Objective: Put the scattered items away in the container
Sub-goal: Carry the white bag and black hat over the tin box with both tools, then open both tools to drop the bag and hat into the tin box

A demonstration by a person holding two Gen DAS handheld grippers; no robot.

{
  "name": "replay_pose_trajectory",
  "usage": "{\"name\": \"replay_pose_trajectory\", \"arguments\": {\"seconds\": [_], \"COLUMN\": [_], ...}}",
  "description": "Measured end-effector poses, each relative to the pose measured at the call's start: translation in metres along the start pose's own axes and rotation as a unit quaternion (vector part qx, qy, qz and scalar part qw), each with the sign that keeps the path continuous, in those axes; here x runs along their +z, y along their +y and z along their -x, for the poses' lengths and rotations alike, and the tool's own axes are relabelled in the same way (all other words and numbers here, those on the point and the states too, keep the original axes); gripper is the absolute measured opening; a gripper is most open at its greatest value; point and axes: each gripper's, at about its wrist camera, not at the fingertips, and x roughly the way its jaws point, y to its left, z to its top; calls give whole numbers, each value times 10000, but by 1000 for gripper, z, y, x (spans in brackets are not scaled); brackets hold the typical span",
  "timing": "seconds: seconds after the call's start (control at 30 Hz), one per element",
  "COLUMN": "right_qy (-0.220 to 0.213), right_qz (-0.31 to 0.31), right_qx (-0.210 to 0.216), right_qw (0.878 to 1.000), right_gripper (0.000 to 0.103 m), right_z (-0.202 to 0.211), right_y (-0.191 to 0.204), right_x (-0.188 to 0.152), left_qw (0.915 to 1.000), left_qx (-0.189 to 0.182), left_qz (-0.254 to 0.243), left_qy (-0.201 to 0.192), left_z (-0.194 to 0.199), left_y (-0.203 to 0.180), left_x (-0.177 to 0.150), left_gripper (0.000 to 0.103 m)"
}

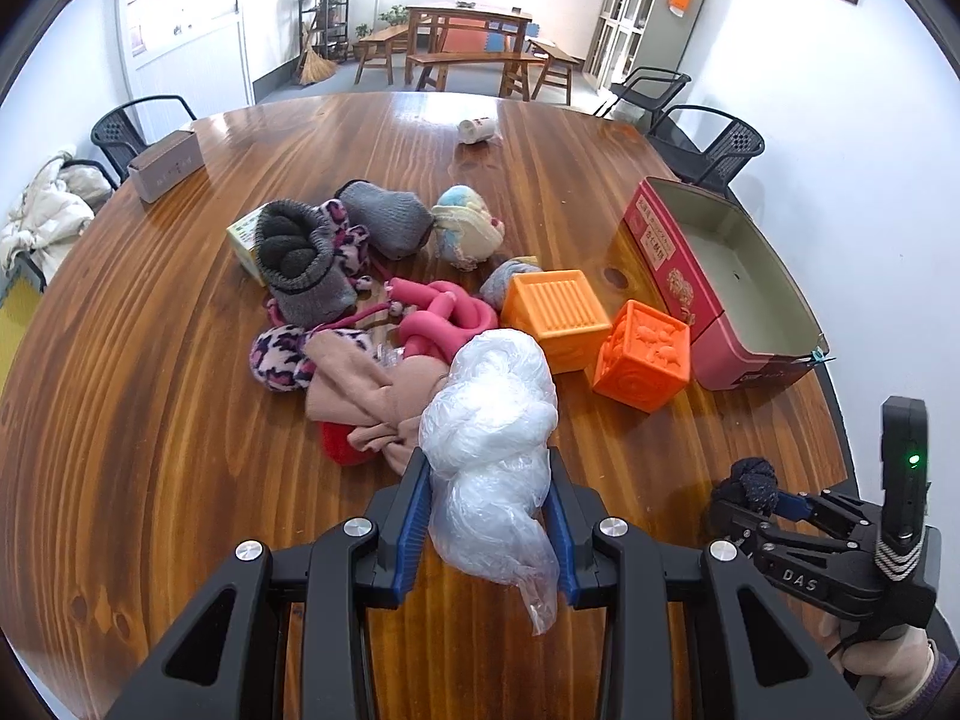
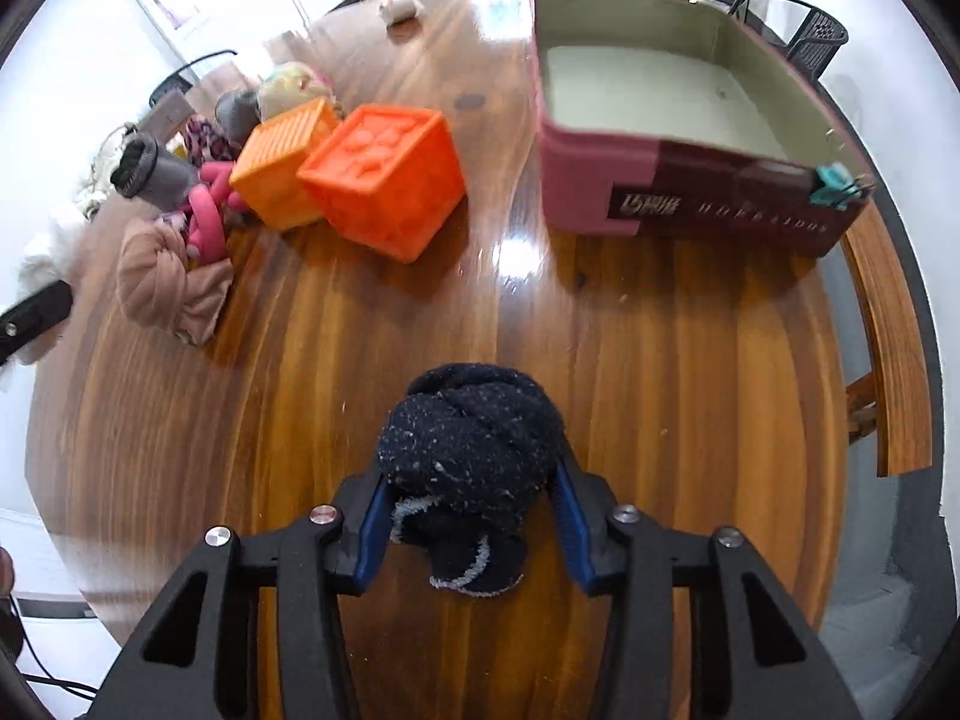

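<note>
My left gripper (image 1: 489, 510) is shut on a crumpled white plastic bag (image 1: 492, 408), held just above the wooden table (image 1: 150, 360). My right gripper (image 2: 471, 516) is shut on a dark navy sock ball (image 2: 474, 438) low over the table; the left wrist view shows this sock ball (image 1: 753, 477) at lower right. The open pink box (image 2: 600, 180) stands ahead and to the right of it, its inside bare. Two orange cubes (image 2: 384, 180) (image 2: 282, 174) sit left of the box. Behind them lies a pile of socks, a pink rope (image 1: 444, 318) and beige cloth (image 1: 360, 384).
A grey box (image 1: 165, 165) sits at the far left of the table and a small white item (image 1: 477, 131) at the far side. Black chairs (image 1: 708, 138) ring the table. The table edge runs just right of the pink box (image 1: 678, 288).
</note>
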Motion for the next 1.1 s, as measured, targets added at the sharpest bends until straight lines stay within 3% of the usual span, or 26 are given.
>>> {"name": "replay_pose_trajectory", "arguments": {"seconds": [0.27, 0.47, 0.67, 1.1], "right_qy": [-987, -1535, -1614, -1364], "right_qz": [-373, -541, -677, -863], "right_qx": [20, -308, -514, -592], "right_qw": [9944, 9862, 9832, 9851], "right_gripper": [50, 50, 50, 50], "right_z": [65, 95, 92, 74], "right_y": [-27, -49, -75, -111], "right_x": [32, 81, 112, 117], "left_qw": [9986, 9936, 9897, 9843], "left_qx": [-267, -502, -615, -738], "left_qz": [-431, -951, -1209, -1565], "left_qy": [-130, -351, -449, -346], "left_z": [-8, -15, -30, -73], "left_y": [-54, -108, -148, -204], "left_x": [33, 69, 104, 153], "left_gripper": [37, 37, 37, 37]}}
